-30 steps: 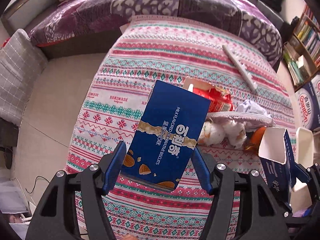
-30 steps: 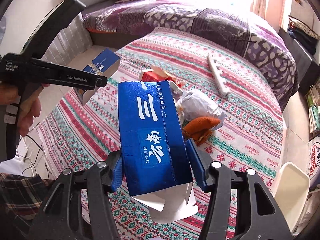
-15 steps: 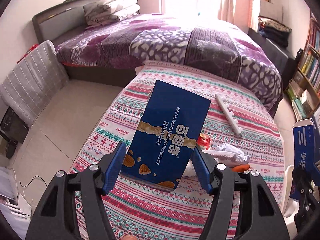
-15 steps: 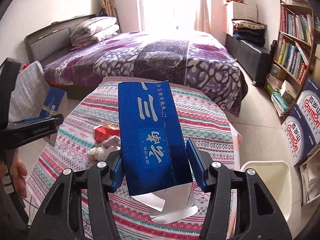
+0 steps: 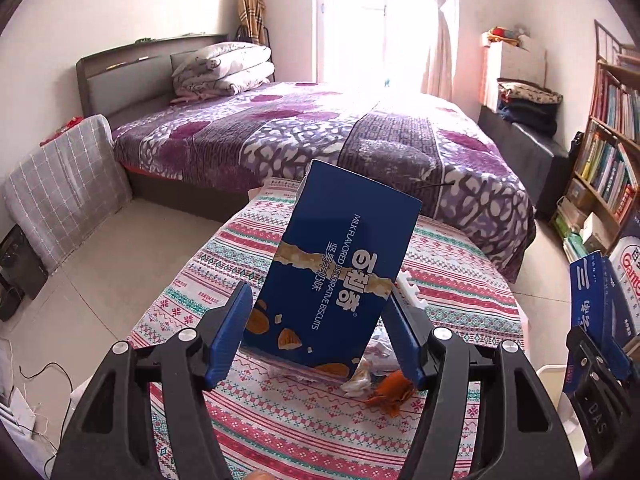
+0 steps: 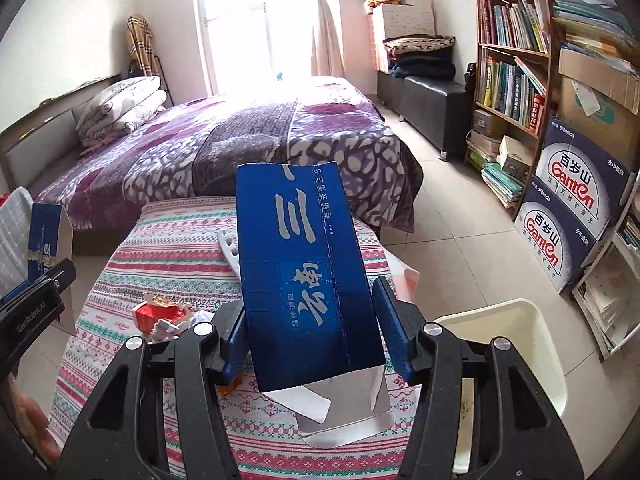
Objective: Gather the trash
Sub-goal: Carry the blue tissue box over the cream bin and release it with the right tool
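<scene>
My left gripper [image 5: 320,340] is shut on a dark blue biscuit box [image 5: 340,264] and holds it above the patterned table [image 5: 248,420]. My right gripper [image 6: 310,336] is shut on a blue carton [image 6: 300,276] with an open silver flap, held above the table's right side. Below lie crumpled white paper [image 5: 360,376], an orange peel [image 5: 394,390] and a red wrapper [image 6: 160,314]. A cream bin [image 6: 516,344] stands on the floor right of the table. The biscuit box also shows at the left of the right wrist view [image 6: 46,240].
A white comb-like strip [image 6: 228,246] lies on the far side of the table. A bed with a purple quilt [image 5: 320,132] stands beyond it. Bookshelves [image 6: 516,56] and water cartons [image 6: 572,208] line the right wall. A grey cushion [image 5: 64,188] leans at the left.
Both grippers have risen and tilted up with their boxes held fast. The view went from looking down on the table to looking across the room. The bin now shows beside the right gripper.
</scene>
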